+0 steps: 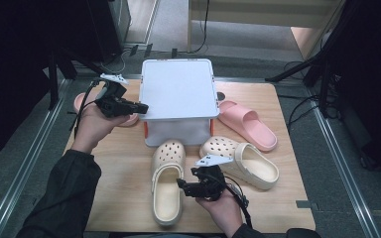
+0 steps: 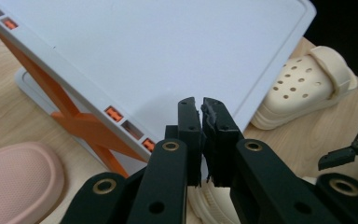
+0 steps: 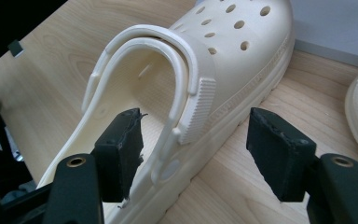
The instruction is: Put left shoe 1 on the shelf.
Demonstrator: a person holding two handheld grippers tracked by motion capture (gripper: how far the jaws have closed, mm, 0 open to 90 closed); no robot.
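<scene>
Two cream clogs lie on the wooden table (image 1: 124, 163): one (image 1: 167, 183) points at the box, the other (image 1: 243, 158) lies slanted to its right. My right gripper (image 1: 183, 186) is open at the first clog's right side. In the right gripper view its jaws (image 3: 196, 135) straddle the clog's side wall and heel strap (image 3: 223, 56), one jaw inside the shoe, one outside, neither pressing. My left gripper (image 1: 141, 106) is shut on nothing, its tips (image 2: 200, 105) close to the left edge of the white box lid (image 2: 144, 46).
The white lidded box (image 1: 178, 89) with orange latches stands at the table's back middle. A pink slide (image 1: 248, 124) lies right of it; another pink slide (image 1: 82, 101) lies partly behind my left hand. The table's right and left front areas are bare wood.
</scene>
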